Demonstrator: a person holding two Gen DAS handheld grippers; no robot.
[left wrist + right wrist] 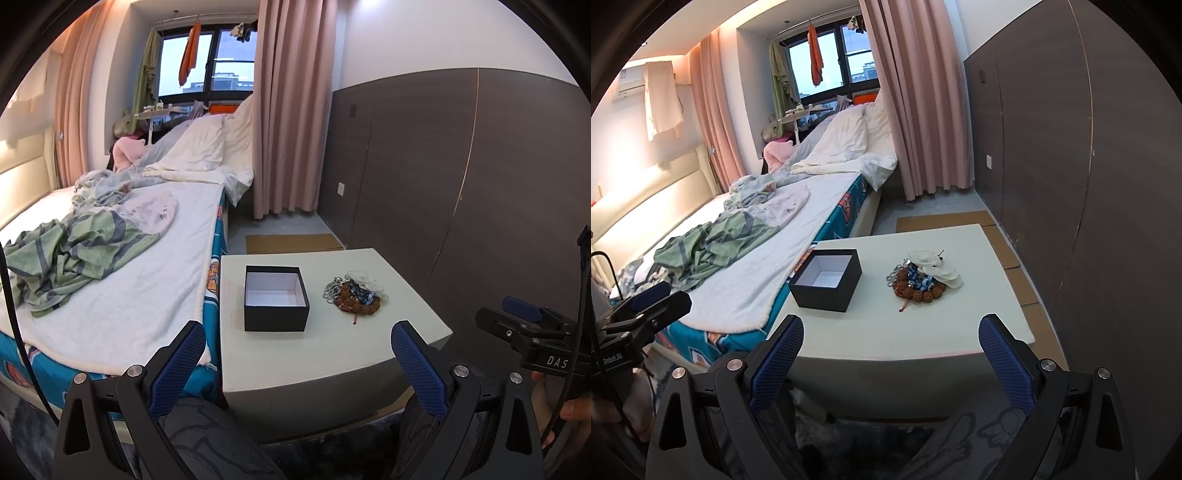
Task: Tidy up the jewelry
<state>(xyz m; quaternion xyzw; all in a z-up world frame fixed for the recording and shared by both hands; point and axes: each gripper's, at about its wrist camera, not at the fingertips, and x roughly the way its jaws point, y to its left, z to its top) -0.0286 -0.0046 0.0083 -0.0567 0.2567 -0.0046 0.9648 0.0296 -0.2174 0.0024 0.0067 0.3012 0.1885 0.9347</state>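
Note:
An open black box with a white, empty inside stands on the pale bedside table. To its right lies a pile of jewelry: brown bead bracelets, blue beads, silver chains and white shell-like pieces. My left gripper is open, held back at the table's near edge. My right gripper is open too, also short of the table. Each gripper shows at the other view's edge, the right gripper and the left gripper.
A bed with crumpled green and white bedding runs along the table's left side. A dark panelled wall stands to the right. Cardboard lies on the floor behind the table. Pink curtains hang beyond. A person's hand holds the right gripper.

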